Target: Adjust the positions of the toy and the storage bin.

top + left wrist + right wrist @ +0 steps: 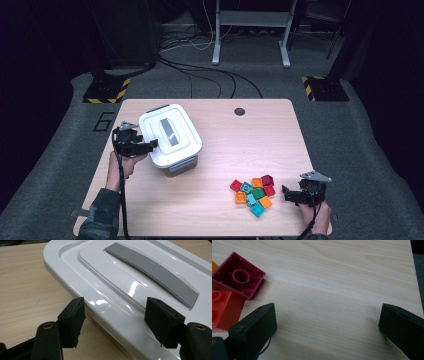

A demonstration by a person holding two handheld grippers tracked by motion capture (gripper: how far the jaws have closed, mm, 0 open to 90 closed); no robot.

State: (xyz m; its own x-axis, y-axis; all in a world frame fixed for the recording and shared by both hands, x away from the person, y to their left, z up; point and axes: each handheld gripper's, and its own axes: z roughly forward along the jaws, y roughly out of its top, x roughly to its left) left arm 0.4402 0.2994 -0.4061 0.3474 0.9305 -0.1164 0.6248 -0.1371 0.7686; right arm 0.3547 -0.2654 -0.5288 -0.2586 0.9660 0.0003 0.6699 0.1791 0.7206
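A white box (172, 142) with a closed white lid (120, 282) and a flat grey handle (155, 275) stands at the table's back left. My left gripper (153, 145) reaches the lid's left edge. In the left gripper view my left gripper (116, 322) straddles the lid's rim, one pad beside the rim and the other over the lid's top, with gaps showing. A pile of several coloured bricks (255, 192) lies at the front right. Just right of the pile, my right gripper (286, 193) rests low, and my right gripper (327, 327) stands wide open over bare wood.
A magenta brick (238, 275) lies upside down beside a red brick (222, 310), left of the right gripper's jaws. The wooden table (225, 145) has a dark round hole (239, 111) near its far edge. Cables and stands lie on the floor beyond.
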